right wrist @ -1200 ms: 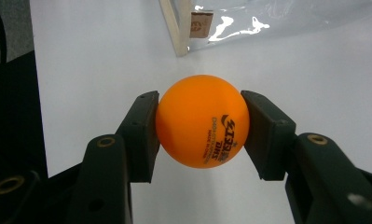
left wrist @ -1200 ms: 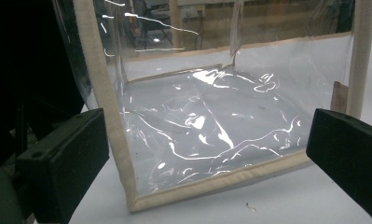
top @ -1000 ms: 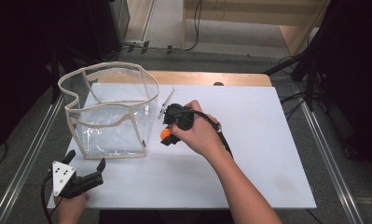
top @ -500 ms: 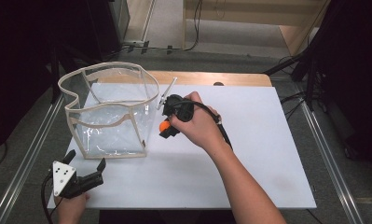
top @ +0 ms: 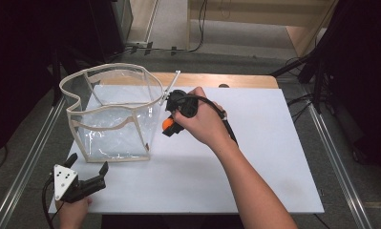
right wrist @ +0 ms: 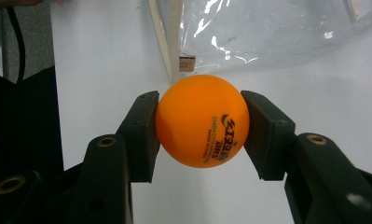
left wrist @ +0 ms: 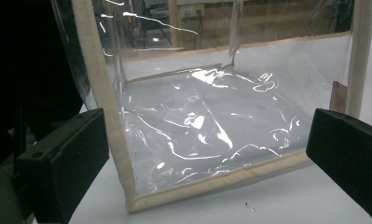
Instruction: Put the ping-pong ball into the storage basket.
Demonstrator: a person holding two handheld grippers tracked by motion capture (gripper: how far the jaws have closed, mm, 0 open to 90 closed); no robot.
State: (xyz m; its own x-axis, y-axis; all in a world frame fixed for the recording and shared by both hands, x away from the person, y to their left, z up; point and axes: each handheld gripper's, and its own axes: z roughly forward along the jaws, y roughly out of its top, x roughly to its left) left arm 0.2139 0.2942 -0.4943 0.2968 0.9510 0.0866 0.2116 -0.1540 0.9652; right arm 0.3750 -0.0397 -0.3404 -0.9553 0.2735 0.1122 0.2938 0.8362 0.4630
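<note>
Orange ball (top: 167, 124) sits pinched in the right gripper (top: 170, 125) just right of the clear bag (top: 109, 114) in the high view, the left gripper (left wrist: 207, 154) faces the bag's near wall with jaws spread, and the right gripper view shows both pads pressing the ball, so the carrying step seems underway and next it likely needs lifting over the rim (top: 152, 102).
</note>
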